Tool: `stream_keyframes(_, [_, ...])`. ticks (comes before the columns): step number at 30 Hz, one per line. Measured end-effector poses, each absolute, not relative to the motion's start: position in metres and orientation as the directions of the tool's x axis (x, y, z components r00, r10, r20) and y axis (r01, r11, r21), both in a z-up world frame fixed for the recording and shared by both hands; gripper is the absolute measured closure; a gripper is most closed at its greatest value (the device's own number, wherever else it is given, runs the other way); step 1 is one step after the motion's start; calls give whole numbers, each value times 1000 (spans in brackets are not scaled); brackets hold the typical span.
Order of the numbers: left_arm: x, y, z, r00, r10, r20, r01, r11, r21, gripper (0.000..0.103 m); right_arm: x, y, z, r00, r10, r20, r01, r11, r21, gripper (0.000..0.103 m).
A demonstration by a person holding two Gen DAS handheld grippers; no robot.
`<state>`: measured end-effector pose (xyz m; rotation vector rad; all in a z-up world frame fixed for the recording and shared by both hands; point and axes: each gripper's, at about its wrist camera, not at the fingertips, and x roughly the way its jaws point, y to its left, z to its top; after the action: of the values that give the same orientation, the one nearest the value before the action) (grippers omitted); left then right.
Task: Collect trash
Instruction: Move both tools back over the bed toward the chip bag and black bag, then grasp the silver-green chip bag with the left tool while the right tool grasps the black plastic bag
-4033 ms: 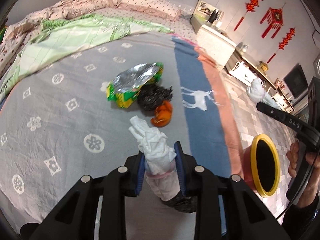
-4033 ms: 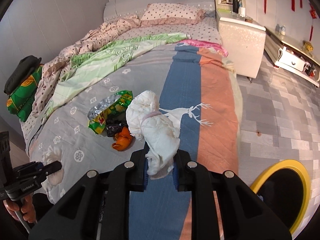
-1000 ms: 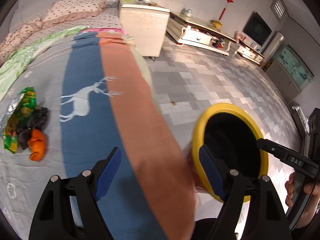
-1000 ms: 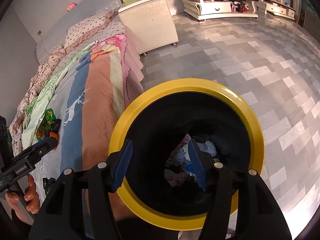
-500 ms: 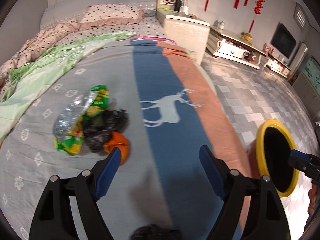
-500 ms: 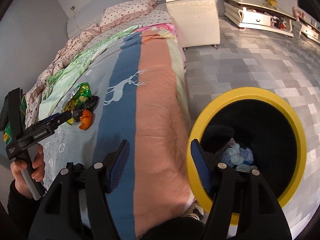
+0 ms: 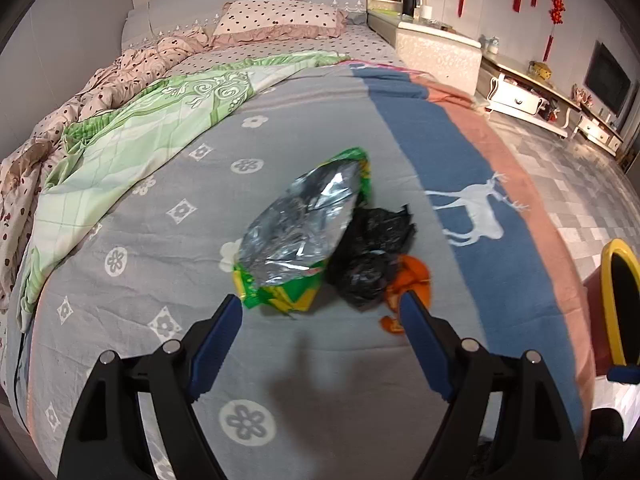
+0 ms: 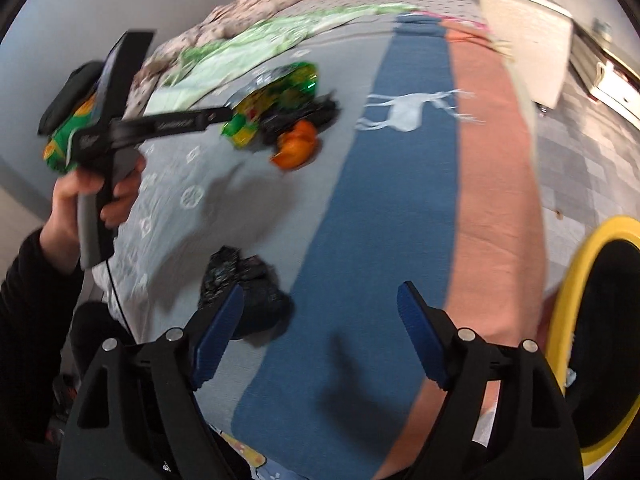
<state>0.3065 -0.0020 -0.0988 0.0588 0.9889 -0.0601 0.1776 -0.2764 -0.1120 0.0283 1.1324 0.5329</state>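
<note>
On the bed lies a pile of trash: a green and silver snack bag [image 7: 304, 232], crumpled black plastic [image 7: 372, 252] and orange peel [image 7: 412, 280]. My left gripper [image 7: 320, 312] is open and empty, just short of the pile. My right gripper [image 8: 320, 312] is open and empty above the blanket; a second black plastic wad [image 8: 240, 280] lies by its left finger. In the right wrist view the pile [image 8: 288, 120] is farther back, with the left gripper's body [image 8: 120, 128] to the left. The yellow-rimmed bin [image 8: 592, 332] stands on the floor at right.
The bed carries a grey, blue and salmon blanket [image 7: 424, 132], a green quilt [image 7: 132, 132] and pillows [image 7: 280, 20]. A white nightstand [image 7: 436, 56] and a low cabinet [image 7: 528, 100] stand beyond the tiled floor [image 7: 580, 192]. The bin also shows at the right edge [image 7: 616, 300].
Both grippers dropped their white paper wads into the bin and opened. They have swung back from the bin toward the bed; the left now hovers close to the trash pile.
</note>
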Motion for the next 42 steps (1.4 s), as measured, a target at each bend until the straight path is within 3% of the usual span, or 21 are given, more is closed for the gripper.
stream_keyframes(16, [350,2,-152,532,72,-844,114,981,155,27,170,-176,-163,230,327,-917,-594,793,134,24])
stream_keyframes(19, [360,1,-162,519,93,-849,113,978,177,36,174,-167,-174,222,313,-923,-607,786,120,24])
stream_keyframes(21, [367,-1,-165,519,88,-850,119,978,174,42,178,-159,-178,204,317,-926,-612,780,132,33])
stream_keyframes(24, [380,1,-167,509,70,-858,112,983,146,66,183,-152,-185,194,316,-929,-621,772,133,56])
stream_keyframes(25, [384,3,-167,507,67,-859,102,985,137,73,185,-151,-185,198,316,-928,-623,771,130,57])
stream_keyframes(26, [387,5,-167,507,52,-861,100,988,118,90,188,-151,-185,198,322,-926,-622,771,135,60])
stream_keyframes(27, [390,7,-167,499,37,-866,97,990,98,94,190,-151,-186,194,329,-924,-620,772,144,62])
stream_keyframes(31, [395,18,-165,508,42,-860,71,993,90,101,201,-158,-185,197,352,-915,-600,781,171,68])
stream_keyframes(42, [388,64,-148,524,74,-849,-36,997,65,102,229,-178,-178,265,371,-890,-510,837,197,70])
